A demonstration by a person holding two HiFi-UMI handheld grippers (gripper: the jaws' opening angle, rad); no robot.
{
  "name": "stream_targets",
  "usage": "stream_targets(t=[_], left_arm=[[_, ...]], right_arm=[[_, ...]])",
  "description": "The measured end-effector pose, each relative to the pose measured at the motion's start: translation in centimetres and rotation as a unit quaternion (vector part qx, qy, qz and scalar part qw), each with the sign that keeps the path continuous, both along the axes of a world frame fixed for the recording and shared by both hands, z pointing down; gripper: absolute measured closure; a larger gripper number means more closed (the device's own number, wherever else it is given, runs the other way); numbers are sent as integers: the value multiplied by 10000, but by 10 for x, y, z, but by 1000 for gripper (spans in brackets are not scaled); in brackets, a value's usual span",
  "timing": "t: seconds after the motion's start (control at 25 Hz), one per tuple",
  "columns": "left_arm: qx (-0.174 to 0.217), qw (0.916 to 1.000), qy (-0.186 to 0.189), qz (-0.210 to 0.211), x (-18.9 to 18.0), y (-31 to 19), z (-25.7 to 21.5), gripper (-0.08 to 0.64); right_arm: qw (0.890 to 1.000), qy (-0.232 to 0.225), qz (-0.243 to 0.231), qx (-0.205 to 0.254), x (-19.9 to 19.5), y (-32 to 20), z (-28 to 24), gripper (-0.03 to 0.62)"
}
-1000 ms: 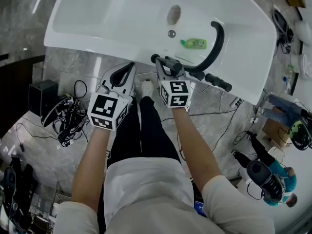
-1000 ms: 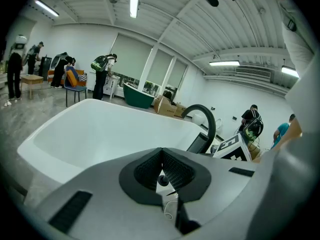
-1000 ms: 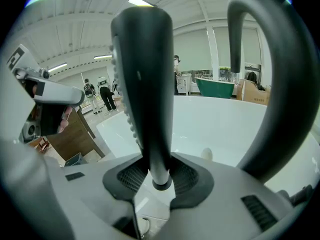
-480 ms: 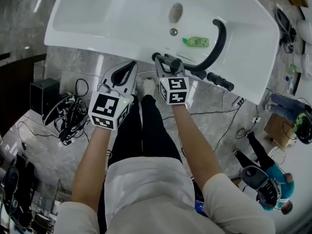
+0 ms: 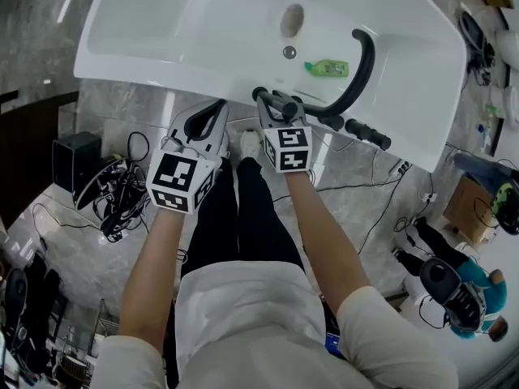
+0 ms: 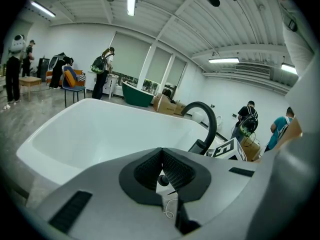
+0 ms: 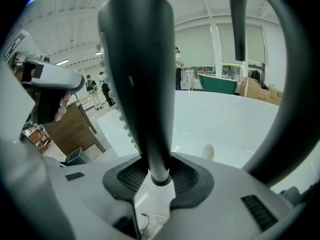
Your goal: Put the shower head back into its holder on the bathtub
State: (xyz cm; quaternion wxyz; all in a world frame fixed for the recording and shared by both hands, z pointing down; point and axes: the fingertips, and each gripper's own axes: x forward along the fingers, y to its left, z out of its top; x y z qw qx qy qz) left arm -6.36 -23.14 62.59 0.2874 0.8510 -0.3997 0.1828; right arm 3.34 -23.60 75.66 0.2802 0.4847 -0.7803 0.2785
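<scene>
The black shower head (image 5: 284, 105) lies across the near rim of the white bathtub (image 5: 146, 78), with my right gripper (image 5: 272, 102) shut on its handle. In the right gripper view the head (image 7: 140, 69) rises large from between the pads (image 7: 180, 176), and the gripper (image 7: 159, 173) points down towards the tub. A black arched faucet (image 5: 362, 71) and black knobs (image 5: 365, 134) stand on the rim just right of it. My left gripper (image 5: 216, 110) hangs left of the shower head, outside the tub, shut with nothing in it (image 6: 161, 156).
A green bottle (image 5: 327, 69) lies in the tub near the drain (image 5: 291, 20). Tangled cables (image 5: 113, 197) and a black box (image 5: 73, 156) sit on the floor at left. A person (image 5: 458, 286) crouches at the lower right beside a cardboard box (image 5: 461, 209).
Both grippers keep their places and the shower head stays in the right one. Only the person at the lower right has shifted.
</scene>
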Motion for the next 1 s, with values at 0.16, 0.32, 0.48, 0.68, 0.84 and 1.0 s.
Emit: stream_targets(t=[0.16,0.32,0.48,0.68,0.84,1.0], left_arm=[[9,10000,-35,-1,1,0,-1,549],[28,10000,-61,20,3,1,-3,549],[26,10000,-87,11,2,2,-4,549],[42,9999,-122,-17,1,4,-7,549],[39,9999,-158,-38,0,3,-7,549],[53,9998,-174,-46,0,3,-8,549]], right_arm=[[10000,27,-47,-45,1,2,4,449],[9999,43,-92,-32,0,3,5,449],[9998,92,-188,-27,-4,2,6,449],[9995,97,-306,-38,-8,2,6,445],[9992,17,-377,-115,-10,1,9,421],[9989,-88,-427,-167,-13,2,8,385]])
